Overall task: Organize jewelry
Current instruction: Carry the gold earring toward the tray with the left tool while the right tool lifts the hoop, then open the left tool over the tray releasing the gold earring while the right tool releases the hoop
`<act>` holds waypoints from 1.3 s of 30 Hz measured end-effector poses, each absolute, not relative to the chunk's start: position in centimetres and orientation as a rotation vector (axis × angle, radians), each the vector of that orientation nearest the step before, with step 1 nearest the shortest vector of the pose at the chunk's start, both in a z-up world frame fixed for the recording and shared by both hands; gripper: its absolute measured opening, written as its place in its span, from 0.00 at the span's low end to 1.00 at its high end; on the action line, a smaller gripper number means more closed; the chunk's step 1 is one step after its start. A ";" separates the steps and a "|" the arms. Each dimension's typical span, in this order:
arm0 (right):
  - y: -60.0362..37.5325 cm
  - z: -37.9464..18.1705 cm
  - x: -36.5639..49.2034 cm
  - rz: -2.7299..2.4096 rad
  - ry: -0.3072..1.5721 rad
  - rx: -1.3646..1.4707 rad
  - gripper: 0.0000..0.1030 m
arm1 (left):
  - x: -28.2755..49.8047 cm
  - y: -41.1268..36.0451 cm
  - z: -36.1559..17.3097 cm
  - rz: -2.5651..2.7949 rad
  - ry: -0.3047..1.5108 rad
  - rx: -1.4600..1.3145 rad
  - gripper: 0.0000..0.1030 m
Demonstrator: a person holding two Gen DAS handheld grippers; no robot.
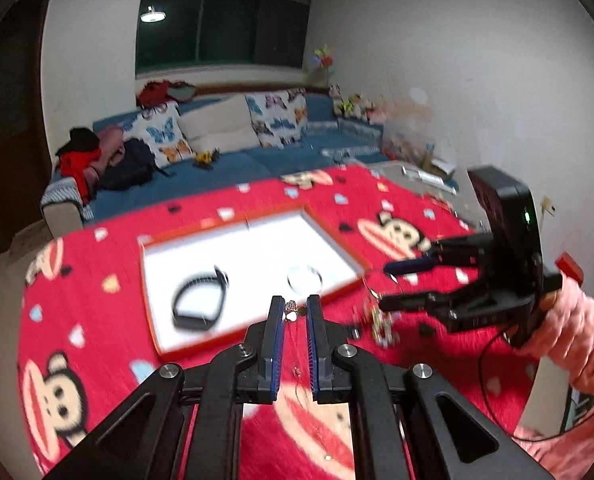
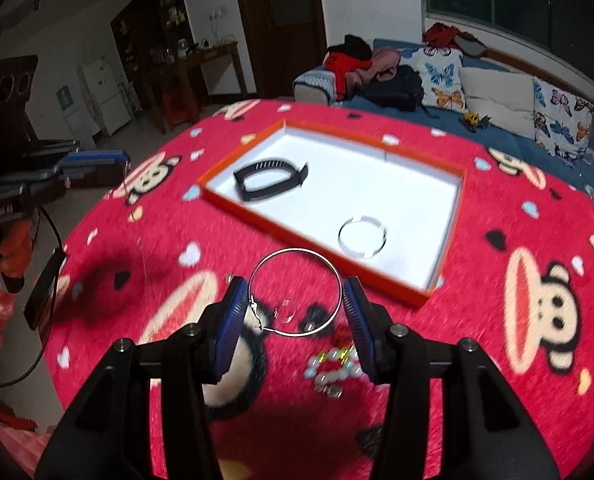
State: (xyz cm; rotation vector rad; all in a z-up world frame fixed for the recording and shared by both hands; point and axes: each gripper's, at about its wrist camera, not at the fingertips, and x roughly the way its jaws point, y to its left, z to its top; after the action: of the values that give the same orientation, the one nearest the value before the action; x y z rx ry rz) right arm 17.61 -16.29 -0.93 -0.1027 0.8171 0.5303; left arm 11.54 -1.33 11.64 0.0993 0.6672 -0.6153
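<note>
An orange-rimmed white tray lies on the red cloth. In it are a black wristband and a clear bangle. My left gripper is shut on a thin necklace with heart charms, held above the tray's near edge; the chain hangs down. My right gripper holds a large thin wire hoop between its fingers, above the cloth beside the tray. A beaded bracelet lies on the cloth under it.
The round table wears a red monkey-print cloth. A blue sofa with cushions and clothes stands behind. Small clear pieces lie on the cloth near the hoop.
</note>
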 end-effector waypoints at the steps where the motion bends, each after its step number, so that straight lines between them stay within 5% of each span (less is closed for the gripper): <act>1: -16.4 -0.6 17.9 0.528 0.809 -0.104 0.48 | 12.1 -1.3 12.4 -0.611 0.655 0.099 0.10; 11: -17.1 1.0 21.6 0.503 0.772 -0.112 0.48 | 18.7 -2.0 19.5 -0.595 0.571 0.122 0.10; 19: -17.7 0.4 24.8 0.480 0.782 -0.107 0.48 | 23.3 -3.3 20.3 -0.591 0.597 0.108 0.10; 39: -17.8 -5.5 32.7 0.414 0.927 -0.133 0.48 | 26.0 -9.3 3.5 -0.586 0.938 0.215 0.10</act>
State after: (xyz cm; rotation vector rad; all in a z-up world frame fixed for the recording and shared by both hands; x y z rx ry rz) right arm 32.66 -17.79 -5.47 -0.1327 0.9274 0.4145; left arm 25.97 -9.25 3.51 0.2149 0.9378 -0.5863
